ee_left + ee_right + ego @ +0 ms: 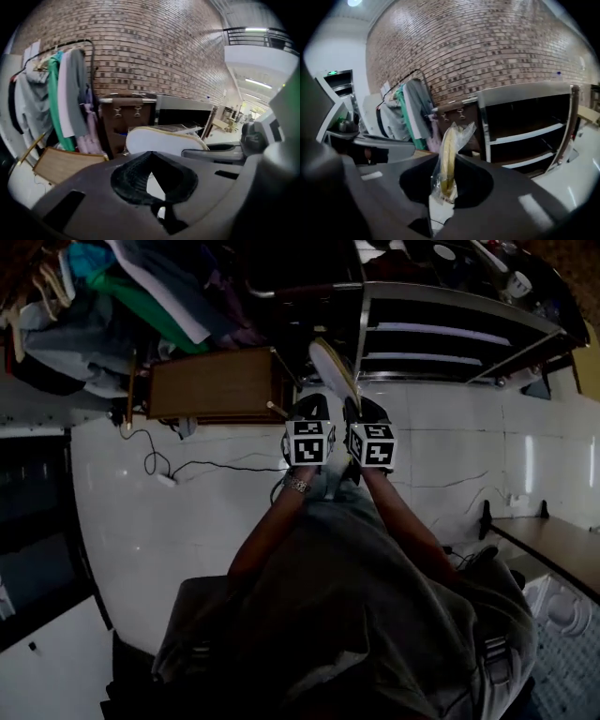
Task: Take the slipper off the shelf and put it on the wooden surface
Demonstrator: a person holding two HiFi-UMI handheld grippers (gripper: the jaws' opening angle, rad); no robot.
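A white-soled slipper (pixel 333 367) wrapped in clear plastic sticks up from my right gripper (pixel 354 411), which is shut on its lower end. In the right gripper view the slipper (pixel 449 154) stands edge-on between the pads of that gripper (pixel 446 187). My left gripper (pixel 307 411) hangs close beside it on the left, its tips together with nothing held. The left gripper view looks past that gripper's own tips (pixel 150 157) to the slipper sole (pixel 164 140). The wooden surface (pixel 211 382) lies ahead to the left, and the metal shelf (pixel 450 334) ahead to the right.
A rack of hanging clothes (pixel 112 296) stands behind and left of the wooden board. A brown cabinet (pixel 126 117) sits between rack and shelf. A cable (pixel 187 465) runs over the white tiled floor. A low bench (pixel 553 545) is at the right.
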